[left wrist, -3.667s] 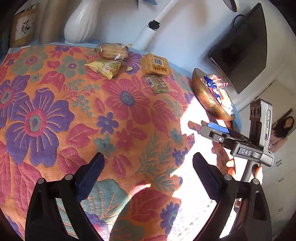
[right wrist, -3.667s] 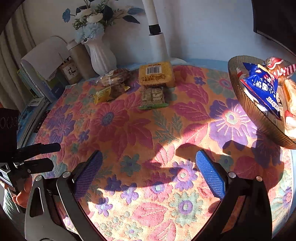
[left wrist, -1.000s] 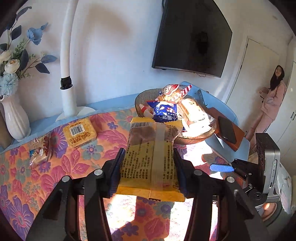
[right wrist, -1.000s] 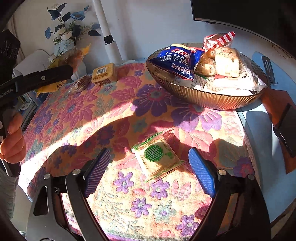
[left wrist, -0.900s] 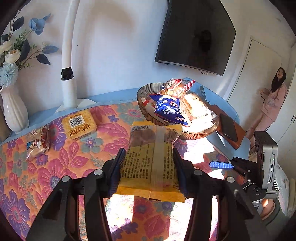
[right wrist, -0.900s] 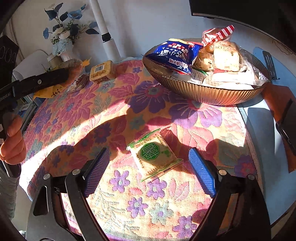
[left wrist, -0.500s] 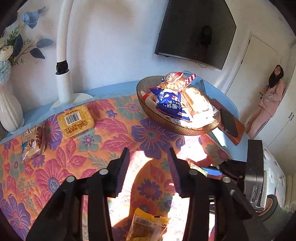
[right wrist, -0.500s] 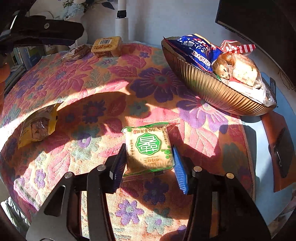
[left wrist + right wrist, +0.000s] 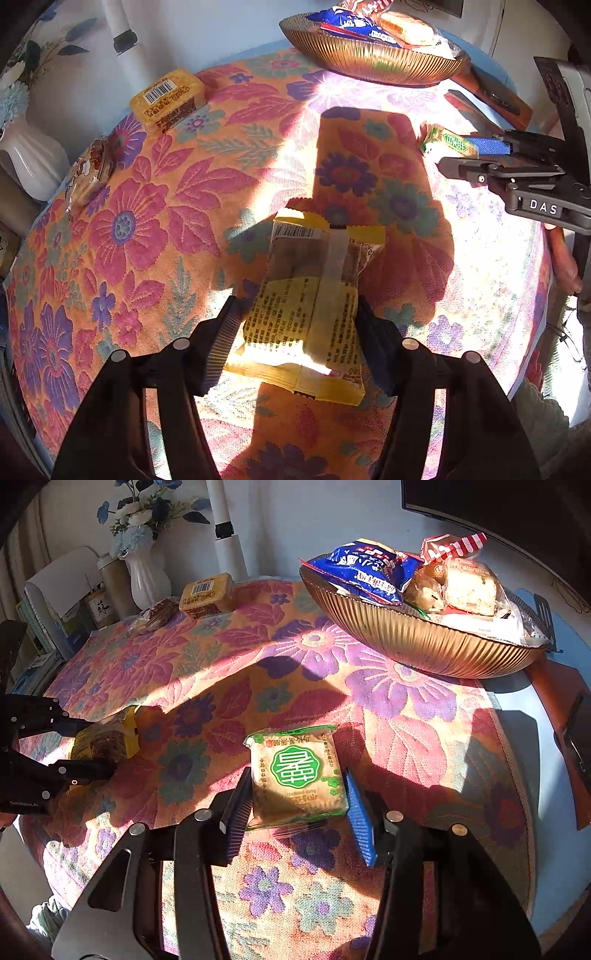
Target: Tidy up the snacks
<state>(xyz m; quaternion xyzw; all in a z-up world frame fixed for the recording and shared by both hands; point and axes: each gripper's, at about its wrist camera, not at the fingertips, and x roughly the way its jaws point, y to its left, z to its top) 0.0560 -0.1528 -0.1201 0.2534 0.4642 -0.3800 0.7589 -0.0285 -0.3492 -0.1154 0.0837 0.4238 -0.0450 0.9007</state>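
A yellow snack packet [image 9: 314, 295] lies on the floral cloth between the fingers of my left gripper [image 9: 295, 332], which closes around its near end. It also shows in the right wrist view [image 9: 105, 738]. My right gripper [image 9: 295, 805] is shut on a green-labelled cracker packet [image 9: 297, 771] that rests on the cloth; the packet also shows in the left wrist view [image 9: 447, 142]. A ribbed bronze bowl [image 9: 417, 642] holding several snack packets stands at the far right.
A yellow boxed cake [image 9: 168, 99] and a clear-wrapped pastry [image 9: 88, 173] lie at the far left near a white vase [image 9: 146, 576] and a white lamp post [image 9: 227, 535]. A brown tray with a phone [image 9: 576, 727] lies beyond the cloth's right edge.
The yellow packet dropped from my left gripper onto the cloth, and the gripper has come down around it again. My right gripper has closed in on the green packet.
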